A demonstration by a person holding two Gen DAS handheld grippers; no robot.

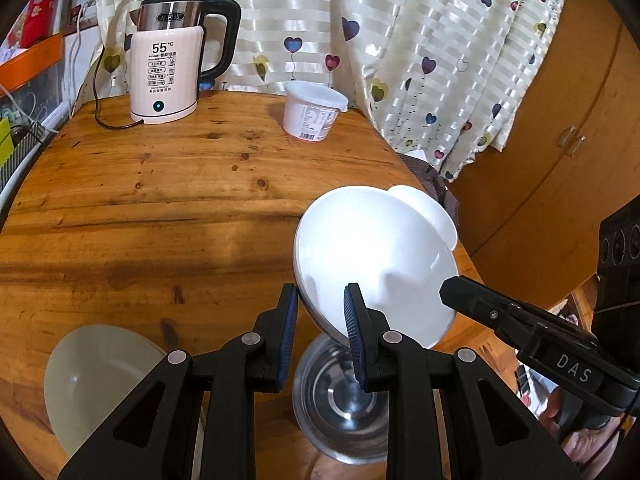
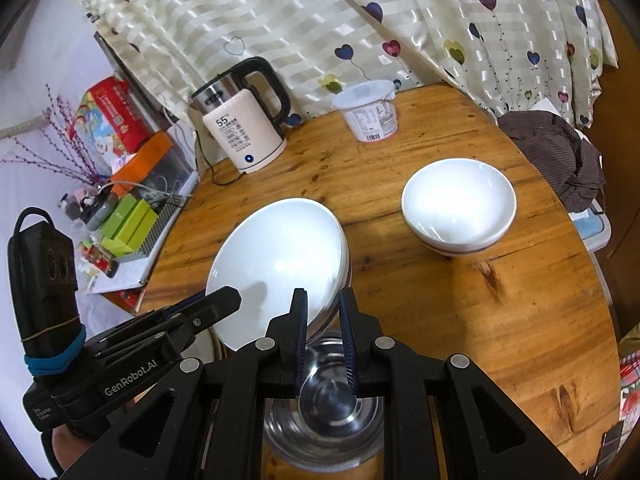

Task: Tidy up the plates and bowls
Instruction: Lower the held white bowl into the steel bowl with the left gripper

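A white bowl (image 1: 372,248) hangs tilted above the table, held at its rim from two sides. My left gripper (image 1: 322,332) is shut on the bowl's near-left rim, one blue pad inside and one outside. My right gripper (image 2: 324,332) is shut on the opposite rim of the same white bowl (image 2: 280,252). The right gripper's tip (image 1: 452,292) shows against the bowl's right edge in the left wrist view, and the left gripper's tip (image 2: 224,300) shows in the right wrist view. A steel bowl (image 2: 324,412) sits on the table directly below. A stack of white bowls (image 2: 460,208) stands to the right.
A pale shallow dish (image 1: 92,376) lies at the near left of the wooden table (image 1: 160,208). An electric kettle (image 1: 164,72) and a white lidded tub (image 1: 312,112) stand at the back by the curtain. A brown cloth (image 2: 560,152) lies off the right edge; clutter fills the left shelf.
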